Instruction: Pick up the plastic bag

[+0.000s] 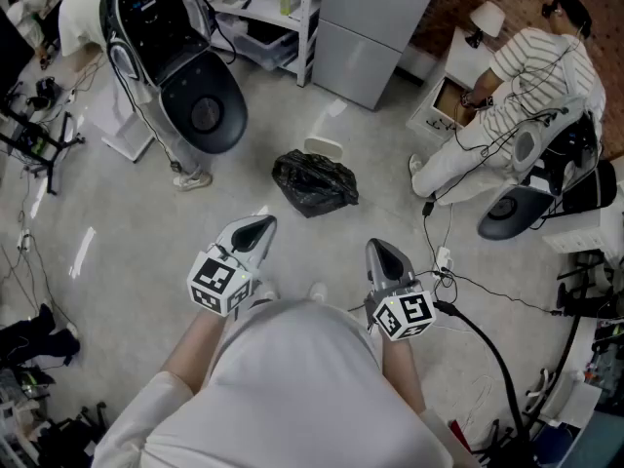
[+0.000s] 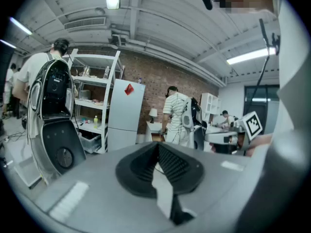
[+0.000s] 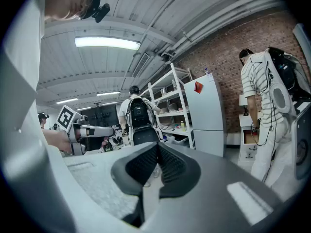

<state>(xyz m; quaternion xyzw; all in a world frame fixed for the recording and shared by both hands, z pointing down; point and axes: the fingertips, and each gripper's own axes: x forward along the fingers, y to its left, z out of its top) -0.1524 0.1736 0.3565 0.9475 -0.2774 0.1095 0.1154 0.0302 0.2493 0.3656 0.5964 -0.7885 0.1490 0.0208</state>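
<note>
A black plastic bag [image 1: 314,182] lies crumpled on the grey floor, in the middle of the head view, ahead of both grippers. My left gripper [image 1: 259,228] is held near my body, below and left of the bag, shut with nothing in it. My right gripper [image 1: 382,253] is below and right of the bag, also shut and empty. Both gripper views look level across the room; the left gripper [image 2: 158,152] and the right gripper [image 3: 158,153] show their jaws closed together, and the bag is not seen there.
A white object [image 1: 323,148] lies just behind the bag. A black-and-white machine [image 1: 180,57] stands at the back left, a grey cabinet [image 1: 366,27] behind, a shelf [image 1: 263,8] beside it. A person in a striped shirt [image 1: 531,76] crouches at the right. Cables [image 1: 487,339] trail on the floor at right.
</note>
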